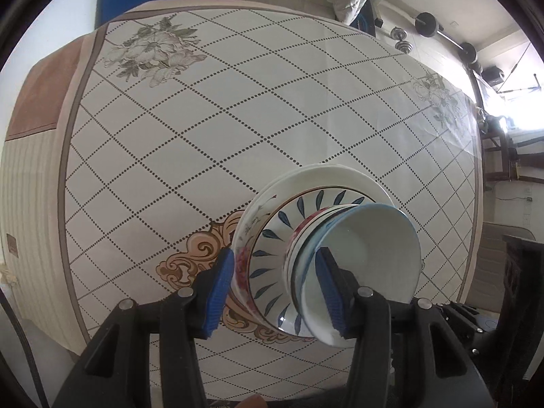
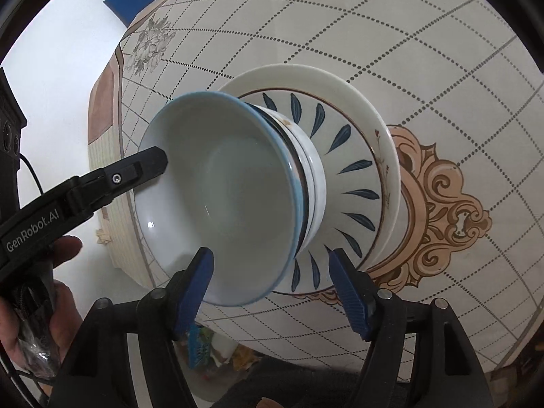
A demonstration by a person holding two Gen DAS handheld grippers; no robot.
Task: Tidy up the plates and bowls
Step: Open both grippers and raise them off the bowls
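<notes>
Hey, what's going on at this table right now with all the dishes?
A person is stacking dishes with a handheld gripper in each hand. On the patterned tablecloth sit nested plates, the blue-leaf plate on top, carrying a few bowls, topmost the blue-rimmed bowl. The left gripper and right gripper both hang open at the stack, gripping nothing. The stacking looks done.

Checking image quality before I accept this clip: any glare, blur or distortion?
Left wrist view: strong window glare at the right edge, and the tablecloth grid bows from the fisheye. Right wrist view: sharp, small highlight inside the top bowl, same bending, dark corners.
</notes>
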